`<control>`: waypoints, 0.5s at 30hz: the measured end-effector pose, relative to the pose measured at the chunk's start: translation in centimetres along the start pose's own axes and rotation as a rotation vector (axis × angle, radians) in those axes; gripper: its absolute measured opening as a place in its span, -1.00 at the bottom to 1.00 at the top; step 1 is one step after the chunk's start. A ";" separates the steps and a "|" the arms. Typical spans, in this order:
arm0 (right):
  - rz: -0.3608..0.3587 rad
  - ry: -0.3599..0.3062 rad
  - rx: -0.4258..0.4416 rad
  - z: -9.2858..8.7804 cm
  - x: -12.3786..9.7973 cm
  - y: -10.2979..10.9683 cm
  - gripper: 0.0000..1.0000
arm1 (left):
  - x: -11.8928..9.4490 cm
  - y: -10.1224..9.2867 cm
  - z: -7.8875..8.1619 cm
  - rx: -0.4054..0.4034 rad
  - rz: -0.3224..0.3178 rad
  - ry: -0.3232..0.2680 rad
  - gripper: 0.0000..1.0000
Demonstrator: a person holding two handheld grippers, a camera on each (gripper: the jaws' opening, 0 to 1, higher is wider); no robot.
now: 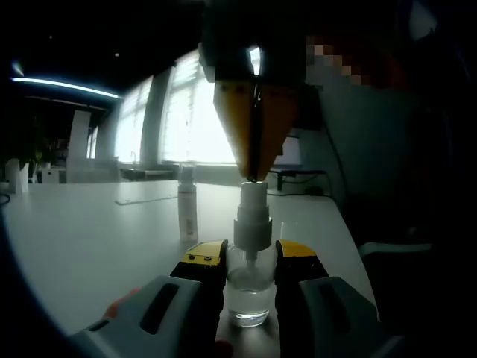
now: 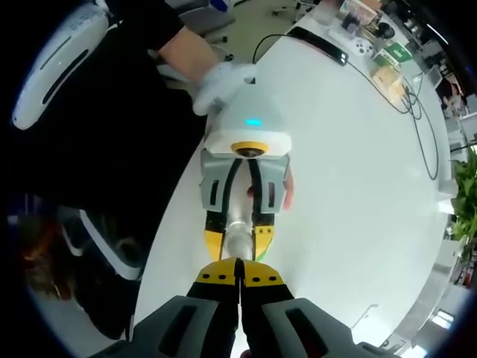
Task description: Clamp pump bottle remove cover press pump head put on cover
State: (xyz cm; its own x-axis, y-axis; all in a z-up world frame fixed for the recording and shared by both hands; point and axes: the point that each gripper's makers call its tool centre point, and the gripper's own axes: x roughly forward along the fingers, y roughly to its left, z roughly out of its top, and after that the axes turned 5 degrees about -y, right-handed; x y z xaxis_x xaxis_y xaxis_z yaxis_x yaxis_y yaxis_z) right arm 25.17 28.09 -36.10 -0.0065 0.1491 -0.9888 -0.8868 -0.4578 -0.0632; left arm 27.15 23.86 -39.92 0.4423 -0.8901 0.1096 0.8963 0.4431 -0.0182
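A small clear pump bottle (image 1: 248, 297) stands on the white table (image 1: 89, 231) with my left gripper (image 1: 251, 253) shut on its body, yellow tips on both sides. Its white pump head (image 1: 252, 220) rises above them. My right gripper (image 1: 253, 176) comes down from above, jaws shut together, tips touching the top of the pump head. In the right gripper view, my right gripper (image 2: 238, 273) points straight down over the bottle (image 2: 237, 227), which the left gripper (image 2: 240, 246) clamps. A slim pale cylinder (image 1: 188, 212) stands left of the bottle; cover or small bottle, I cannot tell.
A gloved hand (image 2: 223, 78) holds the left gripper, with the person's dark clothes (image 2: 112, 149) beside the table edge. Boxes and cables (image 2: 387, 67) lie at the table's far side. Bright windows (image 1: 186, 112) and a chair (image 1: 395, 257) stand behind.
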 end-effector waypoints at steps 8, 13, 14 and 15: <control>0.005 0.015 -0.005 0.0 0.6 0.1 -1.00 | 0.0 0.1 0.0 0.001 0.000 0.000 -0.67; 0.001 0.016 -0.006 -0.1 0.6 0.1 -1.00 | 0.0 0.0 0.0 0.001 0.000 0.000 -0.67; 0.000 0.012 -0.002 -0.1 0.6 0.1 -1.00 | 0.0 0.0 0.0 0.001 0.000 0.000 -0.67; -0.001 0.009 0.000 -0.1 0.5 0.0 -1.00 | 0.0 0.0 0.0 0.001 0.000 0.000 -0.67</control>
State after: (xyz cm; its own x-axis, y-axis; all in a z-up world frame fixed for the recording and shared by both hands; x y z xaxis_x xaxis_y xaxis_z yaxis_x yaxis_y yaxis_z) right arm 25.16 28.07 -36.65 -0.0016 0.1415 -0.9899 -0.8869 -0.4575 -0.0640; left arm 27.18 23.89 -39.95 0.4420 -0.8903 0.1094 0.8964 0.4429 -0.0171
